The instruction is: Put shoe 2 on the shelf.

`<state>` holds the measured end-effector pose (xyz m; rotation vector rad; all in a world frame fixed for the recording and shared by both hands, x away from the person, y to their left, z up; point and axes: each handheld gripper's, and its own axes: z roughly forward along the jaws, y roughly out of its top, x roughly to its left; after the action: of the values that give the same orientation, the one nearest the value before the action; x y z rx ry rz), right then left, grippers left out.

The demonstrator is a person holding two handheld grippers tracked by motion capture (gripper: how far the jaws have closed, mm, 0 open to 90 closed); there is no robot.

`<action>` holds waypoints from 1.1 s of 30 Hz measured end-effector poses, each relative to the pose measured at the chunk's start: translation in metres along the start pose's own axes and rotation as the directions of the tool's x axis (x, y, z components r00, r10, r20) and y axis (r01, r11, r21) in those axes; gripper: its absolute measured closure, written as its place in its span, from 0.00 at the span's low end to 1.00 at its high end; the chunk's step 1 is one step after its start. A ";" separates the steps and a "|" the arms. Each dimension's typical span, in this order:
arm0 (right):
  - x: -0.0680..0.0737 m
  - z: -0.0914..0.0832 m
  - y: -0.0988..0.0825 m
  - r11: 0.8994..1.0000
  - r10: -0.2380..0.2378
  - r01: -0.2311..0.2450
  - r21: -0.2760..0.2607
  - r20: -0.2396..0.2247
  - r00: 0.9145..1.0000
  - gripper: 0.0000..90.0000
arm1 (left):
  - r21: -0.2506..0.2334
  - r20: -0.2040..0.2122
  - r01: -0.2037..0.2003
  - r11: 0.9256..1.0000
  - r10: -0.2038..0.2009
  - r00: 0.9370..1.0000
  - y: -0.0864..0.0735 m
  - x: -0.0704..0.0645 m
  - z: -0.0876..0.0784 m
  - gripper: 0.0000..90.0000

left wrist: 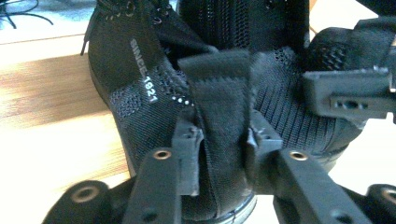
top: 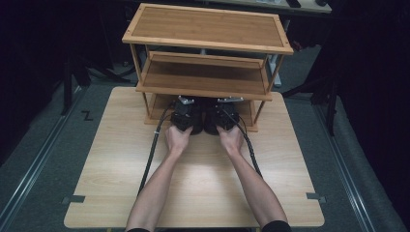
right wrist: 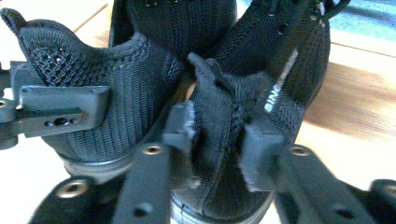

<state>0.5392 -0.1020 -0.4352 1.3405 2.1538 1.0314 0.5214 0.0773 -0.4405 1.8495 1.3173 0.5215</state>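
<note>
Two black knit shoes stand side by side, heels toward me, on a pale wooden surface. In the left gripper view my left gripper [left wrist: 222, 140] has its pads against the pull strap at the heel of the left shoe [left wrist: 140, 93], which bears white "SINCE 1821" lettering. My right gripper [right wrist: 217, 135] has its pads on the creased heel of the right shoe [right wrist: 261, 60]. Each view also shows the other shoe and the other gripper beside it. From above, both grippers [top: 187, 116] [top: 221, 116] reach under the lowest level of a bamboo rack [top: 208, 26].
The three-level bamboo rack stands at the far side of a light wooden table [top: 193, 193]; its upper two shelves are bare. Rack posts flank the grippers. Both forearms lie over the table's middle, cables trailing beside them. Dark floor surrounds the table.
</note>
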 end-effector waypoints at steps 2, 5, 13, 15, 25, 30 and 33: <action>0.000 -0.002 0.000 1.000 -0.006 0.006 0.001 -0.001 1.000 0.63 | -0.007 0.004 0.003 1.000 -0.003 1.000 0.001 0.001 -0.002 0.71; -0.003 -0.007 -0.003 1.000 -0.003 0.003 -0.007 -0.013 1.000 0.56 | -0.017 0.017 0.002 1.000 -0.002 1.000 0.002 0.001 -0.008 0.58; -0.014 -0.030 -0.008 0.999 -0.026 0.025 -0.040 -0.037 0.999 0.51 | -0.042 0.005 -0.038 0.998 0.039 0.999 -0.004 0.001 -0.020 0.46; -0.018 -0.036 -0.010 0.998 -0.020 0.017 -0.061 -0.045 0.999 0.51 | -0.045 0.002 -0.037 0.998 0.037 0.999 -0.005 0.003 -0.023 0.45; -0.037 -0.065 -0.026 0.994 -0.023 0.019 -0.103 -0.035 0.999 0.60 | -0.053 0.016 -0.066 0.996 0.067 0.998 -0.013 0.002 -0.035 0.44; -0.045 -0.071 -0.033 0.994 -0.010 0.005 -0.109 -0.041 0.999 0.63 | -0.072 0.027 -0.065 0.995 0.067 0.997 -0.015 0.002 -0.043 0.44; -0.055 -0.078 -0.040 0.993 0.002 -0.008 -0.116 -0.047 0.999 0.63 | -0.078 0.031 -0.073 0.994 0.076 0.997 -0.015 0.002 -0.052 0.43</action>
<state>0.4889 -0.1909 -0.4178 1.2808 2.0902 1.1820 0.4762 0.1002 -0.4211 1.8419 1.1937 0.5700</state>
